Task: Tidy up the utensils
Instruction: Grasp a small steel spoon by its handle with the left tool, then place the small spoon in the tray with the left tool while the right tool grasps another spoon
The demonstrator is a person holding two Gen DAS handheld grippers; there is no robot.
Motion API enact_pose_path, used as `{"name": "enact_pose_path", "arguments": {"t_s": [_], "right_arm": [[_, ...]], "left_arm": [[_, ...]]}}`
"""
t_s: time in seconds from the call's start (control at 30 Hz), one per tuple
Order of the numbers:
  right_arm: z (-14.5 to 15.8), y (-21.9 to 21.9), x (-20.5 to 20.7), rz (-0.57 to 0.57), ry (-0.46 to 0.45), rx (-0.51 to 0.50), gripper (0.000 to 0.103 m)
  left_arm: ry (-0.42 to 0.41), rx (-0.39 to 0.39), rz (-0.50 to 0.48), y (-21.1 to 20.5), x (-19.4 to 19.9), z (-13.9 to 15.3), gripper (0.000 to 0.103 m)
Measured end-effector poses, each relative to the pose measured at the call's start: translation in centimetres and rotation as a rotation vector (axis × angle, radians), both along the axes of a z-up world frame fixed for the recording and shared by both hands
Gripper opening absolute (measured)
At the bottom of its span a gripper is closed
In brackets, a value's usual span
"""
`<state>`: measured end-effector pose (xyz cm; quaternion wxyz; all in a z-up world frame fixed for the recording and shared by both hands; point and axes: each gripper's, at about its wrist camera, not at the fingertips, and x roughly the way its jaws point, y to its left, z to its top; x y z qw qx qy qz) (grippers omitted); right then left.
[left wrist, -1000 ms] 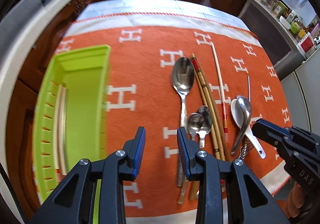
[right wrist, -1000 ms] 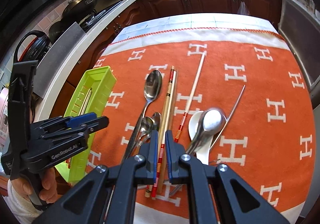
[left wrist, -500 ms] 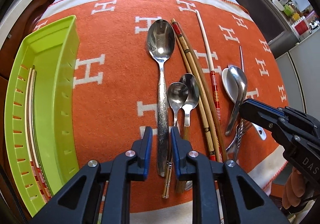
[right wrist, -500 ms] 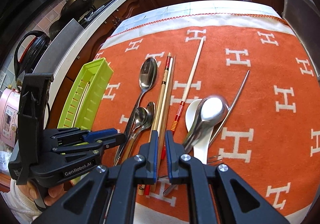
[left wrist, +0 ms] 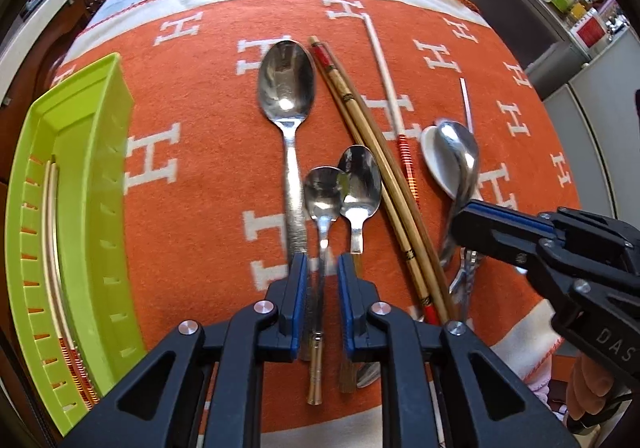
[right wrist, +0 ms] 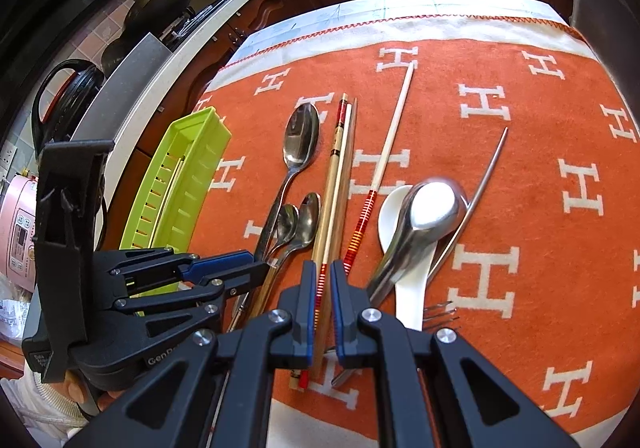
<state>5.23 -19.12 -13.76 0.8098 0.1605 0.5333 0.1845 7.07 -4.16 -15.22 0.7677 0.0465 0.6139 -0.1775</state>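
Jaws closing on L gripper [left wrist: 322,276] round small spoon [left wrist: 321,204] handle mid-cloth, R gripper [right wrist: 321,288] near-shut on chopsticks [right wrist: 332,208]; pick step, next: lift clear, carry to green tray [left wrist: 100,184] w/o snagging neighbours.

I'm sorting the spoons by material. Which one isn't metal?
The white spoon, at the right of the spread. It is plain white, unlike the shiny metal spoons, and lies partly under a metal spoon.
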Motion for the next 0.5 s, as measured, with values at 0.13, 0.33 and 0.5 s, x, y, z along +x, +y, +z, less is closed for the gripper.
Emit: {"name": "enact_pose_path", "arguments": {"t_s": [0.13, 0.33, 0.5], "right_arm": [[-0.14, -0.09, -0.03, -0.001, 0.004, 0.003, 0.008], [-0.25, -0.35, -0.15, -0.006, 0.009, 0.004, 0.008], [-0.53, -0.12, -0.2, 0.006, 0.022, 0.006, 0.008]], "left_arm": [[0.02, -0.004, -0.003, -0.37, 0.19, -0.72, 0.01], [-0.003, -0.012, 0.002, -0.19, 0.46, -0.67, 0.01], [-0.055, 0.019, -0.023, -0.78, 0.02, -0.61, 0.008]]}}
